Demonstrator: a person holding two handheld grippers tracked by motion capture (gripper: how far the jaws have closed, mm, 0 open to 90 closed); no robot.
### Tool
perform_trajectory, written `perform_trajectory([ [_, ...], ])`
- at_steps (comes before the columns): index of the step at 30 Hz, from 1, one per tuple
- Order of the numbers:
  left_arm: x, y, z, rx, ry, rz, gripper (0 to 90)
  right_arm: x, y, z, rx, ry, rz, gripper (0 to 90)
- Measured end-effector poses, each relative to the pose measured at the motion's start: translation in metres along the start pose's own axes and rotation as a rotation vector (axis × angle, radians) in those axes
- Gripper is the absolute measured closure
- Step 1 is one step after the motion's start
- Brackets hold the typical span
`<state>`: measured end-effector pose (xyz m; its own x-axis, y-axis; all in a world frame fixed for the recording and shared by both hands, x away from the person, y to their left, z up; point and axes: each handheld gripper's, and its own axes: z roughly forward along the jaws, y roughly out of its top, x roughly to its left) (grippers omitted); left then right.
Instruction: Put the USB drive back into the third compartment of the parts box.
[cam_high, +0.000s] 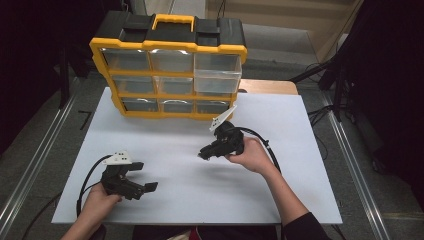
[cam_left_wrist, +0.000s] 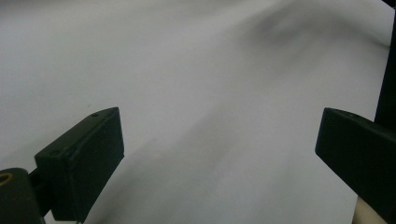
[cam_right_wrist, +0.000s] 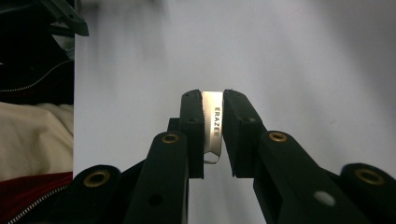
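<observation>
My right gripper (cam_high: 204, 153) hovers over the middle of the white table (cam_high: 200, 195), its jaws pointing left and down. In the right gripper view the right gripper (cam_right_wrist: 213, 100) is shut on a thin white piece printed "ERAZER" (cam_right_wrist: 214, 122), held upright between the pads. My left gripper (cam_high: 145, 176) rests low near the table's front left corner. In the left gripper view the left gripper (cam_left_wrist: 219, 140) stands wide open with only bare table between its jaws.
A yellow and black drawer organizer (cam_high: 170, 75) with clear drawers stands at the back of the table; its upper right drawer (cam_high: 217, 75) sticks out a little. A person's clothing (cam_right_wrist: 32, 135) lies beyond the near table edge. Cables trail from both grippers.
</observation>
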<state>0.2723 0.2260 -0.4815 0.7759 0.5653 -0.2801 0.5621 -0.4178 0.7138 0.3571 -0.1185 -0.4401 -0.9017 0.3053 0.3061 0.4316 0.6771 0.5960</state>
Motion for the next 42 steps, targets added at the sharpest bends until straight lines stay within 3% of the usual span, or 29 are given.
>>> perform_trajectory([
  [8,0.000,0.000,0.000,-0.002,0.001,-0.007,1.9,0.006,0.010,-0.015,-0.005,-0.010,-0.013,76.5],
  [15,0.000,0.000,0.000,0.000,-0.002,-0.003,1.9,0.014,0.024,-0.028,0.001,-0.019,-0.054,76.5],
  [27,0.001,0.000,0.001,0.021,0.007,-0.006,2.0,0.018,0.034,-0.048,0.006,-0.010,-0.030,76.4],
  [32,0.001,0.000,0.000,0.015,0.006,-0.008,2.0,0.018,0.043,-0.061,-0.016,-0.002,-0.042,76.5],
  [42,0.002,0.000,0.000,0.011,0.007,-0.013,2.0,0.021,0.057,-0.077,-0.009,-0.010,-0.056,76.5],
])
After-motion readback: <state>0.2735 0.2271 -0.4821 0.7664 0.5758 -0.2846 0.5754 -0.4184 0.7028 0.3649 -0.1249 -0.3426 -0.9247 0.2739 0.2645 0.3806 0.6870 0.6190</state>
